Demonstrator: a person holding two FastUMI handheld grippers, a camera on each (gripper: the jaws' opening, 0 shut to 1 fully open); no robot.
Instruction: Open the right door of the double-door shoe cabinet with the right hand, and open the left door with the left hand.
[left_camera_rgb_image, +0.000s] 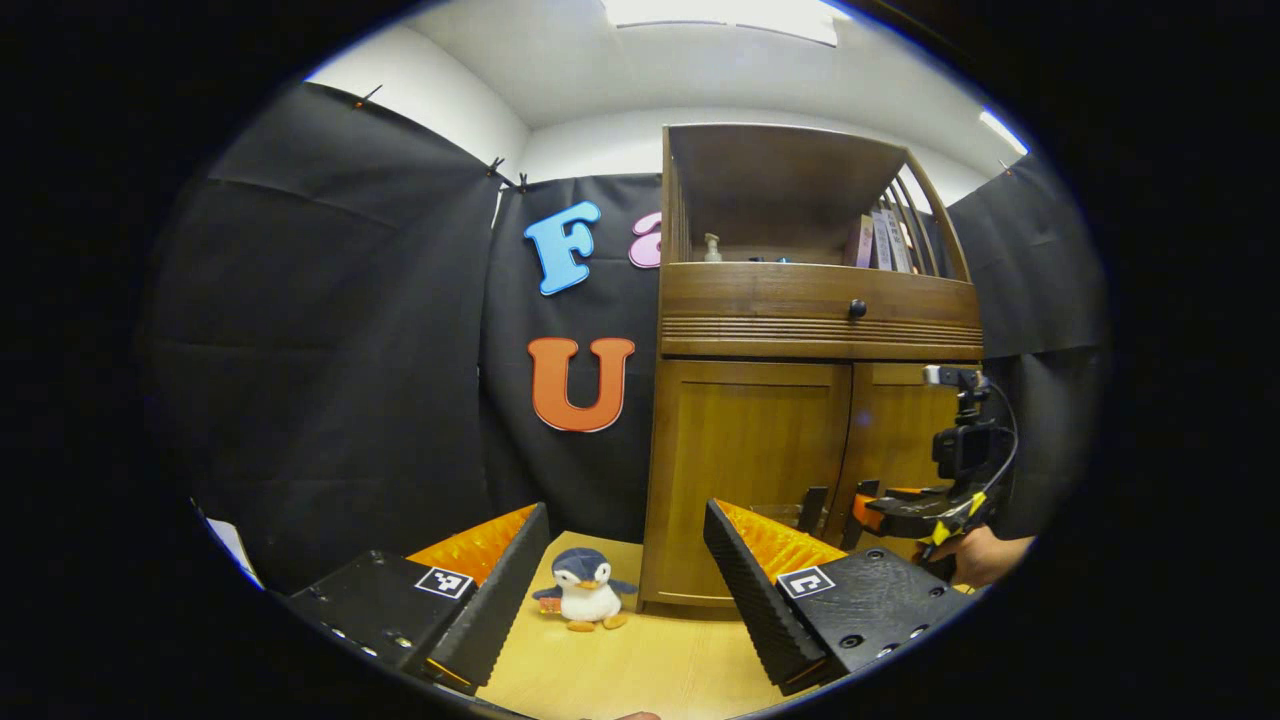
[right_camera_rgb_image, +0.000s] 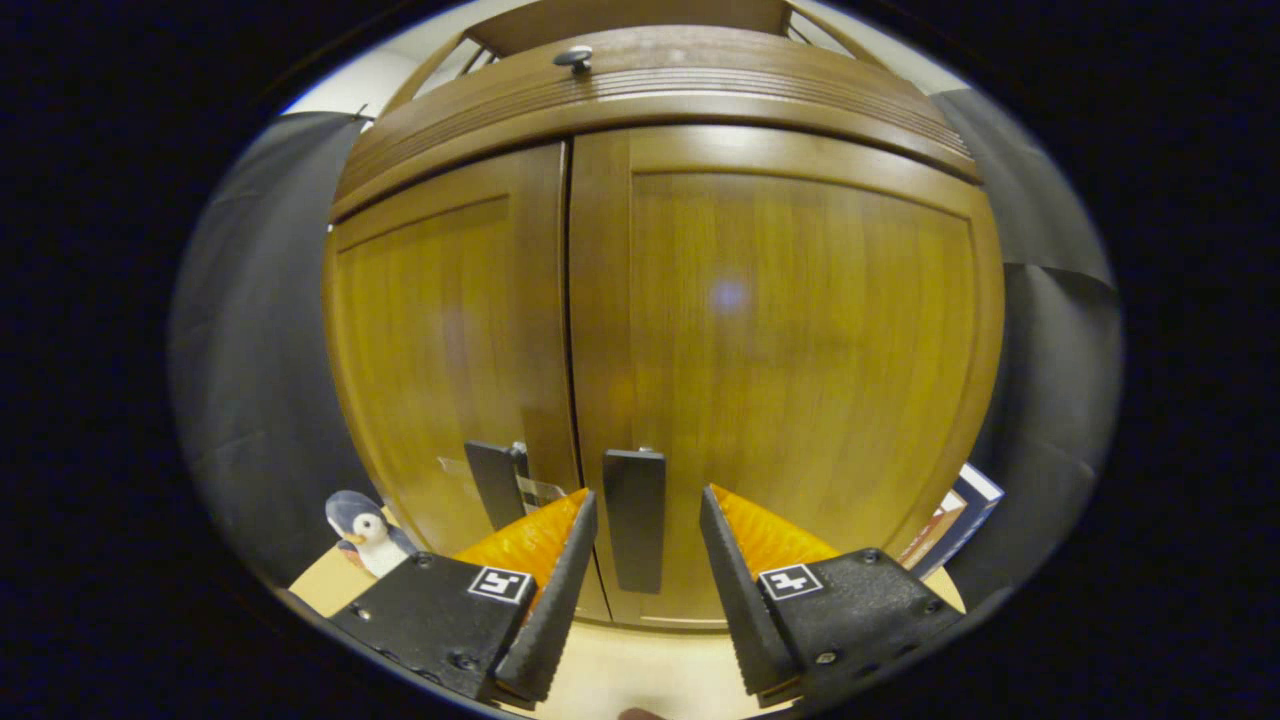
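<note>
In the right gripper view we see the right gripper (right_camera_rgb_image: 640, 560) wide open, its fingers flanking the right door's handle (right_camera_rgb_image: 635, 520) without touching it. The handle sits low at the right door (right_camera_rgb_image: 780, 350)'s inner edge, long axis vertical, dead ahead. The left gripper (left_camera_rgb_image: 620, 560), also wide open, hangs well back from the left door (left_camera_rgb_image: 745, 470); both doors look closed.

penguin plush (left_camera_rgb_image: 586, 588) on wooden floor (left_camera_rgb_image: 650, 670) | books (left_camera_rgb_image: 880, 240), pump bottle (left_camera_rgb_image: 711, 247) on upper shelf
</note>
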